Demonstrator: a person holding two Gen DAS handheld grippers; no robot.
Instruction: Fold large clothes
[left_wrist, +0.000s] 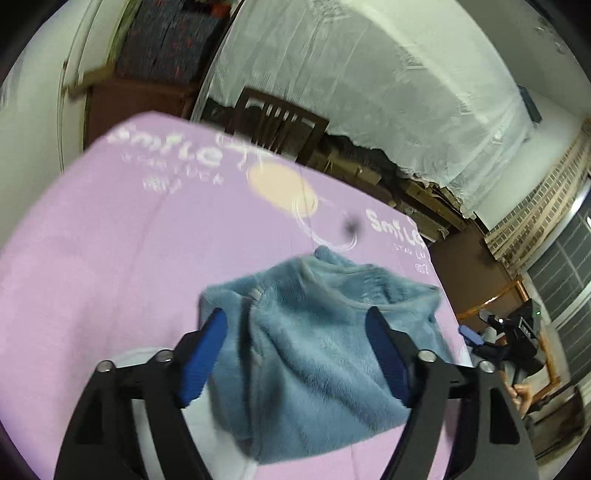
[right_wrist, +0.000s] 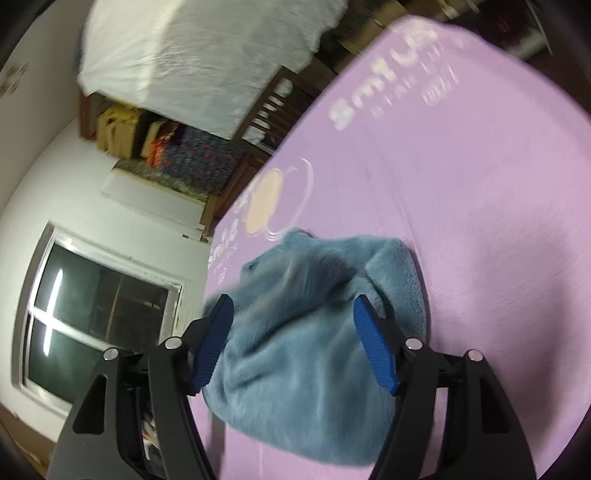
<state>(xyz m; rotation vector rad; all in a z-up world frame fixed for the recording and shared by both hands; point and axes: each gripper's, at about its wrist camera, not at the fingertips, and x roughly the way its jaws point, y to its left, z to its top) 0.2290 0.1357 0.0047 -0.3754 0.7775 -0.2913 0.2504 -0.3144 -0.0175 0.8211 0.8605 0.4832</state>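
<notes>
Garment (left_wrist: 314, 350): blue fleece, bunched into a folded heap on the lilac sheet (left_wrist: 110, 277); in the left wrist view it fills the lower centre, reaching toward 1 o'clock; in the right wrist view the same heap (right_wrist: 306, 332) sits at centre and spills toward 6 o'clock.

Left gripper (left_wrist: 299, 332): tilted down over the heap; jaws spread wide, blue pads (left_wrist: 207, 350) either side of the fleece; pads not pressing, nothing held.

Right gripper (right_wrist: 295, 332): likewise angled down, rolled so that the window (right_wrist: 96, 314) leans at 9 o'clock; jaws wide, pads (right_wrist: 373, 350) flanking the heap, no grip on it.

From the left view, the right gripper shows at 3 o'clock (left_wrist: 476, 338), a hand (left_wrist: 524, 395) just below it.

Sheet print: pale disc (left_wrist: 280, 188) and white lettering at 12 o'clock of the heap; blurred.
</notes>
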